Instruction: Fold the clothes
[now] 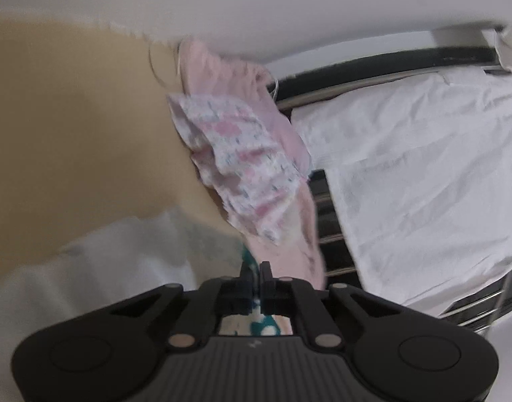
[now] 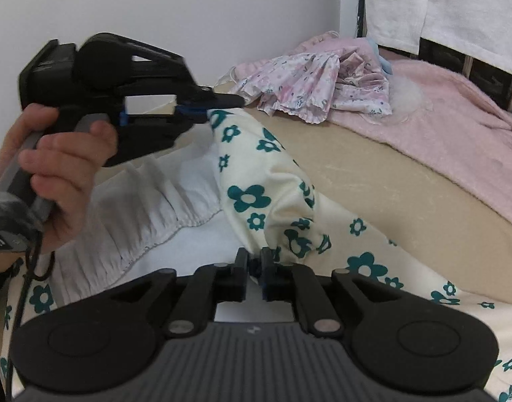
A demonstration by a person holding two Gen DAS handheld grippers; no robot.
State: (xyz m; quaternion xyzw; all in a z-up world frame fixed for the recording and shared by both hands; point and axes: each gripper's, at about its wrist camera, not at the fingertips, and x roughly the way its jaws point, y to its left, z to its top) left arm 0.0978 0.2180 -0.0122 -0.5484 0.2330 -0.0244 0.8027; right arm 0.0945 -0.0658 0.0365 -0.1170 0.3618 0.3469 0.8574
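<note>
Here, the cream cotton garment with teal flowers (image 2: 256, 197) hangs limp over the bed, pinched at its upper edge by the left gripper (image 2: 222, 104) and lower down by the right gripper (image 2: 254, 261), soft, light, best held along hems.

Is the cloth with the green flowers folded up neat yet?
Not yet. The cream cloth with teal flowers hangs bunched and stretched between the left claw and right claw, both pinching it.
</note>
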